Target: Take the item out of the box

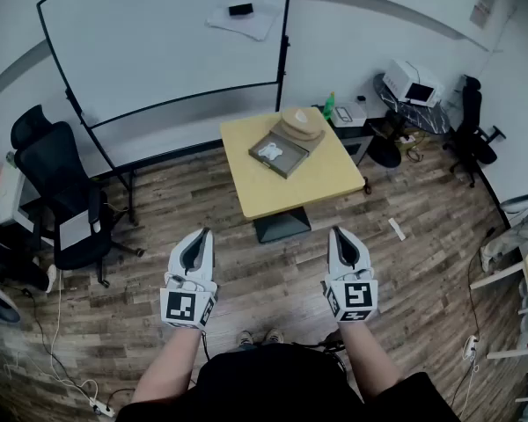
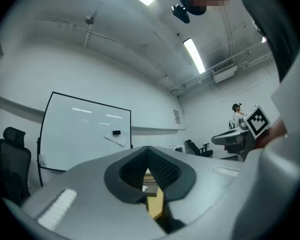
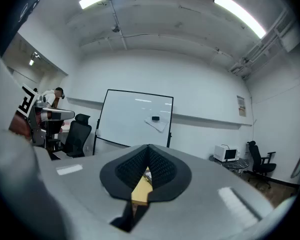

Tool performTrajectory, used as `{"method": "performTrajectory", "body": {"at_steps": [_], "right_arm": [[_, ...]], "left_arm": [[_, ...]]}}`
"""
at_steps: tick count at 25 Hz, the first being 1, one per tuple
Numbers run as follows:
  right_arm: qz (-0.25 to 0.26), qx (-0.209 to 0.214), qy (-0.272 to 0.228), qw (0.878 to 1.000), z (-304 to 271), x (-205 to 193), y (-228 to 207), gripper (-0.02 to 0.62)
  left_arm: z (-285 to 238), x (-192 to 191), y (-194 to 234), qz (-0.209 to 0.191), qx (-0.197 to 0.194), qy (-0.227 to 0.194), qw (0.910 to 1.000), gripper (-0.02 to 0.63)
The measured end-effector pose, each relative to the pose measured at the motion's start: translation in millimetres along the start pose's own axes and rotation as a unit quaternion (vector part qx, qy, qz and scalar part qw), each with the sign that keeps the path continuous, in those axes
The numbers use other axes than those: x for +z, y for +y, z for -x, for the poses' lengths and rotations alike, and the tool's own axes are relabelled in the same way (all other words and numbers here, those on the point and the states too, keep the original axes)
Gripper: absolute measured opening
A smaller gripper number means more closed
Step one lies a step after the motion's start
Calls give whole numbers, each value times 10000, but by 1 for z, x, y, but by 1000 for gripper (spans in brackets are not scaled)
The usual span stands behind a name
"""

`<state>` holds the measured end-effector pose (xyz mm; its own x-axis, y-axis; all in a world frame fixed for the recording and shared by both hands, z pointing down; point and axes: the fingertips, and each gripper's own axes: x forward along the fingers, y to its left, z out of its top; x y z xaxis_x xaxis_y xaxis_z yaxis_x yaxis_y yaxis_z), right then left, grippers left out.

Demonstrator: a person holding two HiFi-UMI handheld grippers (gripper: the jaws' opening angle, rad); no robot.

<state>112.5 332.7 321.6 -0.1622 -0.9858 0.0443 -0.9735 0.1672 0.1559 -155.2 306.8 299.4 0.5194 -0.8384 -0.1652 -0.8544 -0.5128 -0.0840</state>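
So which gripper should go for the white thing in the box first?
The right gripper, but only just: the box on the table lies slightly nearer it than the left gripper. Both are shut and far from the table, so either could work.

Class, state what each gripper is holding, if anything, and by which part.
Nothing is held: the left gripper and right gripper are both shut and empty, away from the box on the table.

box [image 1: 280, 154] on table [image 1: 317, 192], whiteboard [image 1: 158, 42] behind, chair [image 1: 57, 192] left.
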Motion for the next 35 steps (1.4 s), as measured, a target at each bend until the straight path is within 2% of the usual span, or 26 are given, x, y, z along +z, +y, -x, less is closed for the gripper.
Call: {"method": "performTrajectory", "body": {"at_steps": [9, 16, 19, 20, 21, 22, 26, 35], "right_arm": [[-25, -27, 59, 10000, 3, -6, -4, 5], [-186, -6, -110, 9998, 6, -7, -15, 6], [-303, 198, -15, 9993, 3, -16, -15, 6], [-389, 354, 72, 9986, -1, -21, -13, 62], [-490, 505, 184, 9974, -6, -27, -10, 454], [-567, 623, 309, 9960, -9, -33, -9, 561], [-442, 869, 566, 9936, -12, -44, -5, 595], [-485, 1247, 454, 9900, -11, -47, -17, 597]], "left_arm": [[-2, -6, -6, -29, -73, 46, 10000, -2], [-6, -6, -13, -23, -53, 78, 10000, -2], [-6, -9, -16, 5, -43, 118, 9999, -2], [-6, -10, -17, 15, -41, 136, 9999, -2], [-6, -11, -19, 21, -39, 151, 9999, -2], [-7, -12, -21, 26, -36, 164, 9999, -2], [-11, -16, -28, 22, -21, 194, 9998, -2], [-22, -17, -54, -133, 40, 167, 9998, -2]]}}
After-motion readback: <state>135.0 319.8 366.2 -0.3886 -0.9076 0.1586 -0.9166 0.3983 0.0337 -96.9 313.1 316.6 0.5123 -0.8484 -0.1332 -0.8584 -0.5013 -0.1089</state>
